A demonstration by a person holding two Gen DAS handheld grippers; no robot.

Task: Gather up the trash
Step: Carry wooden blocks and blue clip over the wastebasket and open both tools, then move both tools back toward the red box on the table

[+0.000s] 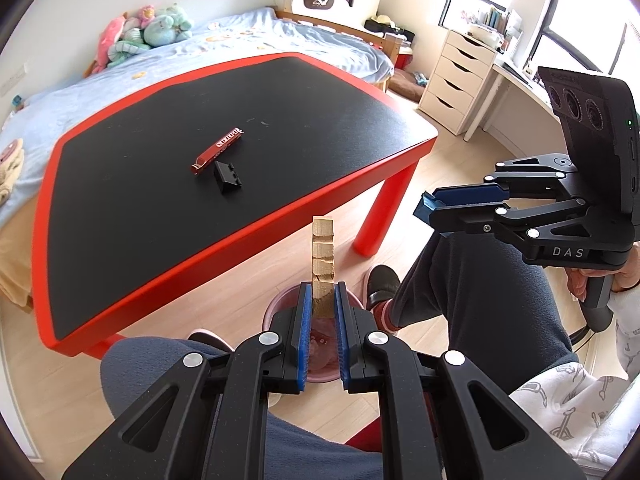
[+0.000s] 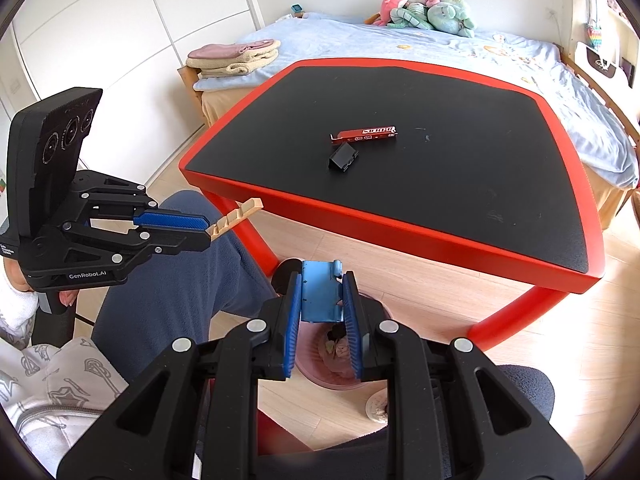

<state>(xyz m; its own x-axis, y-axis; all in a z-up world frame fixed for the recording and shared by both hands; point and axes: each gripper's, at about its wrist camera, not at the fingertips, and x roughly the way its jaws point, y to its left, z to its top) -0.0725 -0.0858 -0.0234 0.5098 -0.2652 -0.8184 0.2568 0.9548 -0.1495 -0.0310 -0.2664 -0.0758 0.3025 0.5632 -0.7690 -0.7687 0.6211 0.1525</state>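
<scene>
Left wrist view: the left gripper (image 1: 323, 300) is closed on a notched wooden strip (image 1: 322, 256), whose lower end is clamped between the blue pads while the rest projects forward past the fingertips. Directly beneath this gripper stands a pink bin (image 1: 320, 344) on the wood floor, between the person's knees. The bench (image 1: 100, 300), black-topped with a red rim, lies beyond the bin. On the bench top, near its middle, rest a red wrapper (image 1: 218, 151) with white lettering and a small black clip (image 1: 228, 176); the clip lies just beside the wrapper, on the side nearer the bin. The right gripper (image 1: 426, 204) appears to the right of the bench, off the bench corner, with a blue piece showing at its fingertips. Right wrist view: the right gripper (image 2: 322, 296) is closed on a blue flat part (image 2: 320, 294), gripped by its two side edges between the pads. The pink bin (image 2: 344, 380) sits directly below it, off the near edge of the bench (image 2: 400, 232), with scraps visible inside. The red wrapper (image 2: 366, 135) and black clip (image 2: 343, 159) lie near the bench centre, just beside each other. The left gripper (image 2: 208, 232) is to the left of the bench's near leg, with the wooden strip (image 2: 236, 218) projecting from its tips toward that leg.
</scene>
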